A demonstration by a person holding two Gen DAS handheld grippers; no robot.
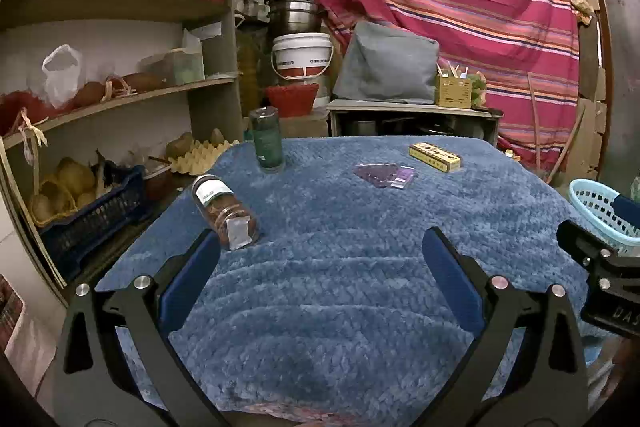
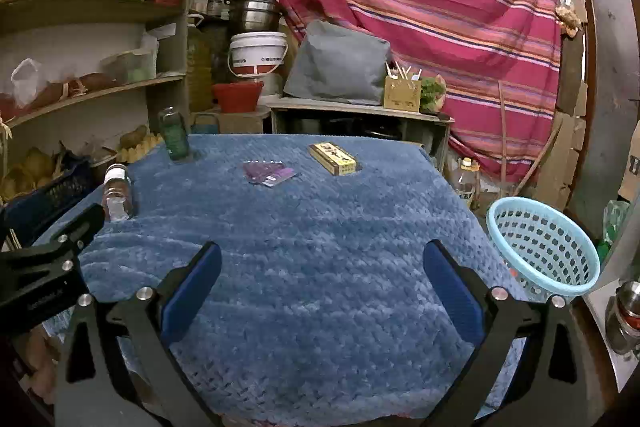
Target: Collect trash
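Tipped jar [image 1: 225,211]: it lies on its side at the left edge of the blue blanket [image 1: 340,267], dark cap pointing away from you, clear base toward you. Its long axis runs from far-left to near-right, and the base sits just past the tip of your left tong's left finger.
Green bottle [image 1: 267,140]: it stands upright behind the jar, near the far left corner.
Left gripper [image 1: 320,251]: your jaws are spread wide and hold nothing, hovering low over the near part of the blanket. The jar is ahead and to the left of the gap, not inside it.
Purple wrapper [image 1: 385,175]: it lies flat mid-table, well ahead of both tongs.
Yellow box [image 1: 434,157]: it lies flat beyond the wrapper, long axis slanting from far-left to near-right.
Right gripper [image 2: 322,257]: your jaws are also wide and empty, over the near middle of the blanket.
Light blue basket [image 2: 544,247]: it sits off the right edge of the table, beside your right hand, and looks empty.
Nearest arm: your left is plainly closer to the jar. You would likely need to swing left and close across its width, since it may roll.
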